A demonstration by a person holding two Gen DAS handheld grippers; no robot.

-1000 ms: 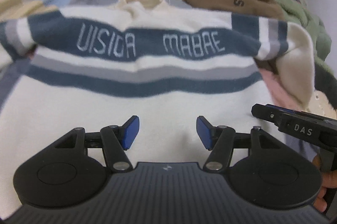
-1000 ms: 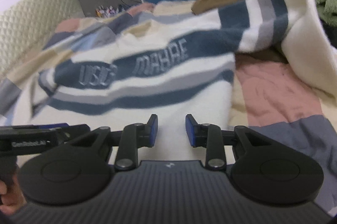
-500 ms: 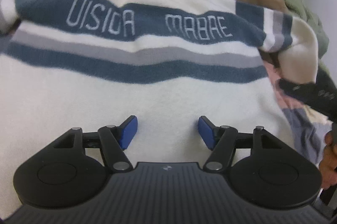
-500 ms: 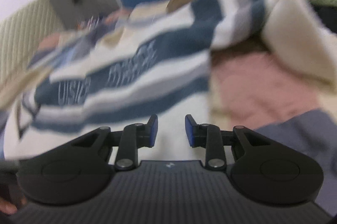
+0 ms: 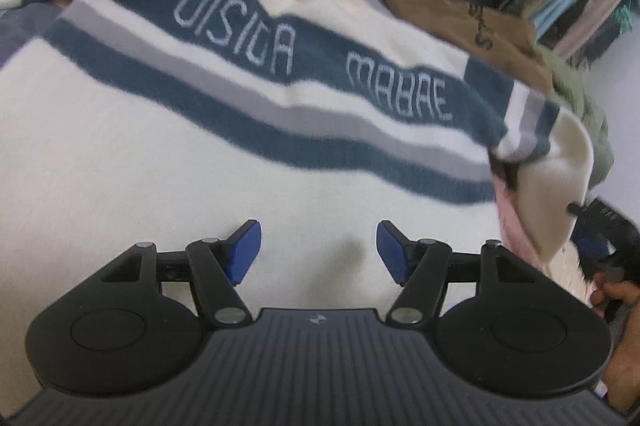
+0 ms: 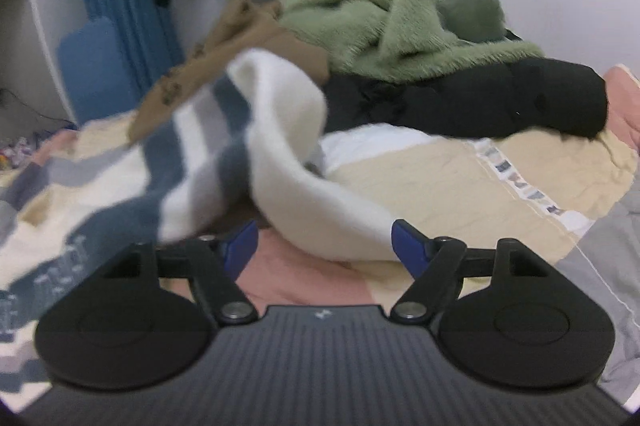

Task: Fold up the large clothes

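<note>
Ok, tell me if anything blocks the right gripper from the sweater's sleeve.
Nothing visible does. The right gripper has just been opening, and the cream sleeve of the striped sweater lies directly ahead of its fingertips, not yet pinched.

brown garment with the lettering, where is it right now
In the left wrist view the brown garment lies upper right, just beyond the striped sweater and beside the green fleece. The right wrist view shows it behind the sweater's raised sleeve.

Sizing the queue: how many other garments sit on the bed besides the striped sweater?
3. Brown garment behind the striped sweater; green fuzzy garment to its right; black garment below the green one. More may be hidden underneath.
</note>
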